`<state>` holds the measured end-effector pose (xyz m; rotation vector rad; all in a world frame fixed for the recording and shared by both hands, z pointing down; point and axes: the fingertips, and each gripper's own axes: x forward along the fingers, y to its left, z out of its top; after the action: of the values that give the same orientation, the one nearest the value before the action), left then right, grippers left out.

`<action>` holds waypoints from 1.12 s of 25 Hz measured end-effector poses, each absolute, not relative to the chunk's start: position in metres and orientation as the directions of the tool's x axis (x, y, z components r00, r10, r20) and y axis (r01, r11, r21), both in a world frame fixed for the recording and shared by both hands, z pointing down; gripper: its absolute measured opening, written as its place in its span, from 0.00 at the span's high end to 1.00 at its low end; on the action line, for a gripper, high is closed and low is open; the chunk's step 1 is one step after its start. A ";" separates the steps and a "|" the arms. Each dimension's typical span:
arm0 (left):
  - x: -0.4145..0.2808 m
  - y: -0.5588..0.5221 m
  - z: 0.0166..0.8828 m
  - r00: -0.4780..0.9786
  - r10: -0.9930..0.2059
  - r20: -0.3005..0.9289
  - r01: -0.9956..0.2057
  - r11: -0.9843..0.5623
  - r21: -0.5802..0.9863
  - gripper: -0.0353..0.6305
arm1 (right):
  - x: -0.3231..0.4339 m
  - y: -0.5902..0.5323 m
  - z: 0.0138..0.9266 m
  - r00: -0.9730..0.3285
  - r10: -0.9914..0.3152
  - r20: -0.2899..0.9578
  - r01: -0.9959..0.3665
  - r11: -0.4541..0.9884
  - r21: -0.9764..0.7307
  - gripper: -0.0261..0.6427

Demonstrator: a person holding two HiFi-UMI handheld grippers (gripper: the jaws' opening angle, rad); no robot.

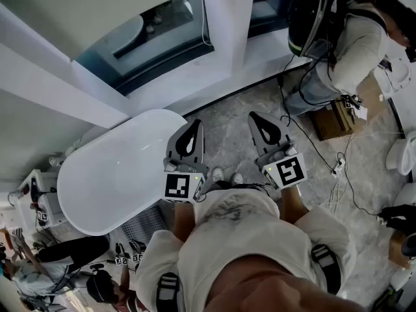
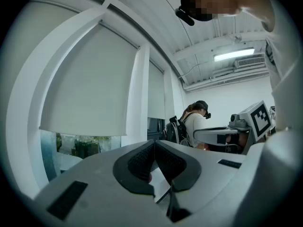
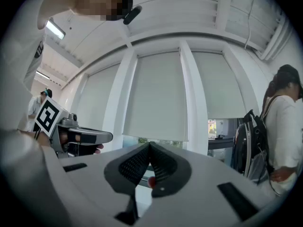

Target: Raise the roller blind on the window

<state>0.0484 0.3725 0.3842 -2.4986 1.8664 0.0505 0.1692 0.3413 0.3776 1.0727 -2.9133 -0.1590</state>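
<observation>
The window wall (image 1: pixel 227 18) fills the far side, white posts dividing it into panes. The roller blind (image 2: pixel 90 84) is drawn down over most of its pane, its bottom edge level, with a strip of bare glass (image 2: pixel 71 148) and greenery showing beneath. The neighbouring panes have blinds lowered to about the same height.

On the grey stone floor (image 1: pixel 234 119) a white oval table (image 1: pixel 110 168) stands at the person's left. It lies between them and the left stretch of window, and its rounded end comes just beside the left gripper (image 1: pixel 193 127). To the right a second person (image 1: pixel 351 38) in a light top stands close against the sill, a dark backpack on their back (they take up that corner of the window).

Both grippers are held low at the wearer's waist, side by side and a little apart, pointing at the window but well apart from the blind. The left gripper's jaws are pressed together at the tips with nothing between them. The right gripper (image 1: pixel 255 117) is the same, its ribbed pads meeting and gripping nothing.

A cardboard box (image 1: pixel 335 119) sits on the floor by the second person's feet. Dark cables (image 1: pixel 325 155) trail from it across the floor to the right of the right gripper. A thin cord (image 1: pixel 207 28) hangs beside the middle post.
</observation>
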 end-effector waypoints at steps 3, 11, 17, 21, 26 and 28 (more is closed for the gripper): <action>0.059 0.380 0.383 0.278 -0.960 -0.043 -0.960 -0.279 -0.001 0.93 | 0.178 0.347 0.377 -0.762 -0.648 -0.006 -0.645 0.758 0.099 0.87; 0.073 0.391 0.386 0.245 -0.969 -0.033 -0.969 -0.245 -0.003 0.93 | 0.192 0.355 0.377 -0.766 -0.642 -0.037 -0.643 0.762 0.078 0.87; 0.076 0.396 0.391 0.228 -0.974 -0.021 -0.974 -0.228 0.004 0.93 | 0.192 0.353 0.384 -0.780 -0.625 -0.017 -0.625 0.778 0.066 0.87; 0.077 0.387 0.392 0.223 -0.975 -0.017 -0.975 -0.223 0.006 0.93 | 0.190 0.346 0.385 -0.790 -0.613 -0.014 -0.612 0.788 0.064 0.87; 0.065 0.364 0.395 0.228 -0.973 -0.025 -0.973 -0.229 0.010 0.93 | 0.175 0.325 0.387 -0.790 -0.613 -0.008 -0.612 0.787 0.079 0.87; 0.057 0.352 0.397 0.229 -0.973 -0.026 -0.973 -0.229 0.017 0.93 | 0.168 0.314 0.387 -0.789 -0.614 -0.002 -0.613 0.786 0.083 0.87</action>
<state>0.0572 0.3524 0.3971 -2.4603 1.9483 0.0479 0.1676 0.3145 0.3874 1.0118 -2.9451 -0.1234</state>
